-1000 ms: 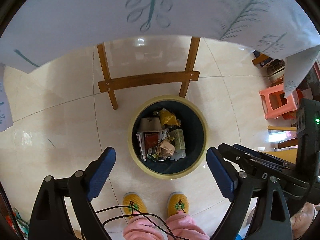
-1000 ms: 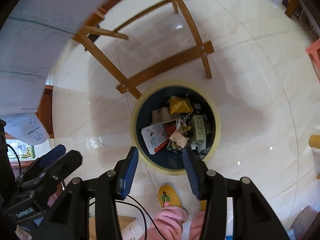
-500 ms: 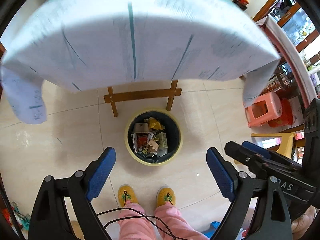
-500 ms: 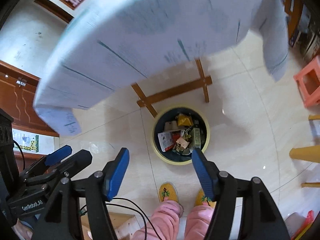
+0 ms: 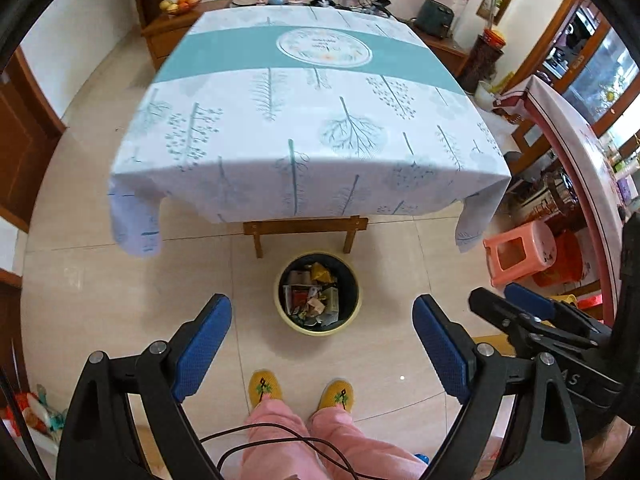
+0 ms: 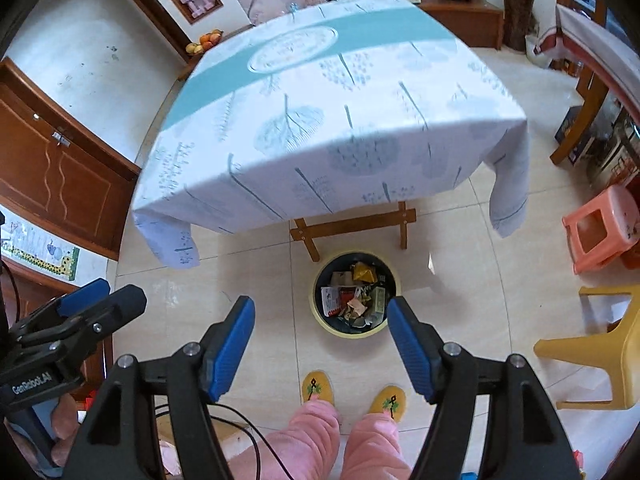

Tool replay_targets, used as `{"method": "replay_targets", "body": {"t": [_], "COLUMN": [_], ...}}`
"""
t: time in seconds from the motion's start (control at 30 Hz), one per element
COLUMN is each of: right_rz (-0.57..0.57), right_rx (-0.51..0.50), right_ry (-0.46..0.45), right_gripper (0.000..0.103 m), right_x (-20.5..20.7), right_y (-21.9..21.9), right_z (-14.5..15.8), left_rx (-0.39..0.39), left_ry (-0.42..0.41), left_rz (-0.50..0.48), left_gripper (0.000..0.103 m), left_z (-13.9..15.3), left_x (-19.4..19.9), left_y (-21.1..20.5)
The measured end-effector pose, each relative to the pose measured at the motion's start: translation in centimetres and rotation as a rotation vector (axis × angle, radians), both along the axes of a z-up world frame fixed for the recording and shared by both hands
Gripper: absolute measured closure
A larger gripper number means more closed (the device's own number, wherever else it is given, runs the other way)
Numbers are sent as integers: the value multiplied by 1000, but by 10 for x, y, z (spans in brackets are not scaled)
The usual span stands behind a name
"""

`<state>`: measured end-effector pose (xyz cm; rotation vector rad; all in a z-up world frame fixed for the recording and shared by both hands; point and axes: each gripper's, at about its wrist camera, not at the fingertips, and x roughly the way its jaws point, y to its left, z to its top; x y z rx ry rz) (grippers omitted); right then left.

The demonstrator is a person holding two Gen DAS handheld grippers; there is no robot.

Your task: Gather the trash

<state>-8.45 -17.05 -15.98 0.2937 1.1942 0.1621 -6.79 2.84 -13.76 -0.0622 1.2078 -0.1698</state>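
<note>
A round bin (image 5: pixel 318 330) with a yellow rim stands on the tiled floor just in front of the table legs, also seen in the right wrist view (image 6: pixel 352 334). Crumpled wrappers and paper trash (image 5: pixel 312 296) (image 6: pixel 356 300) fill it. My left gripper (image 5: pixel 320 312) hangs high above the bin, open, with nothing between its blue pads. My right gripper (image 6: pixel 320 308) is at a similar height, open and holding nothing. Both point steeply down at the floor.
A table with a white and teal tree-print cloth (image 5: pixel 304 120) (image 6: pixel 320 120) stands beyond the bin. A pink stool (image 5: pixel 516 252) and a yellow chair (image 6: pixel 600 340) are on the right. The person's yellow slippers (image 5: pixel 264 388) stand just short of the bin.
Both grippers have risen well above the bin, so it looks smaller and the table top has come into view. The right gripper's jaws have spread wider.
</note>
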Motion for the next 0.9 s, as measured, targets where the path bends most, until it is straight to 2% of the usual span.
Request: {"method": "replay_targets", "body": {"t": [0.1,0.23,0.47,0.67,0.9], "right_rz": [27,55,57,77,56], "right_rx": [-6,-3,-39,-93,-102], "right_ry": [-41,-125,-253,-325,-339], "right_gripper": [34,34,34,34,34], "right_x": [-5,-8,-8,-11,-7], "right_y": [4,7,13,22,17], "right_z": [27,74,139,160,165], "left_rx": [27,53,89,99,88], "left_ry": [-26,-105,-182,-226,-241], "left_rz": [17,48,132,161,176], "left_gripper": [12,12,12,12,12], "left_z": [18,56,110,132,140], "left_x": [-8,-16,-16,-22,-19], "left_y": [0,-1,-3,-8,-9]}}
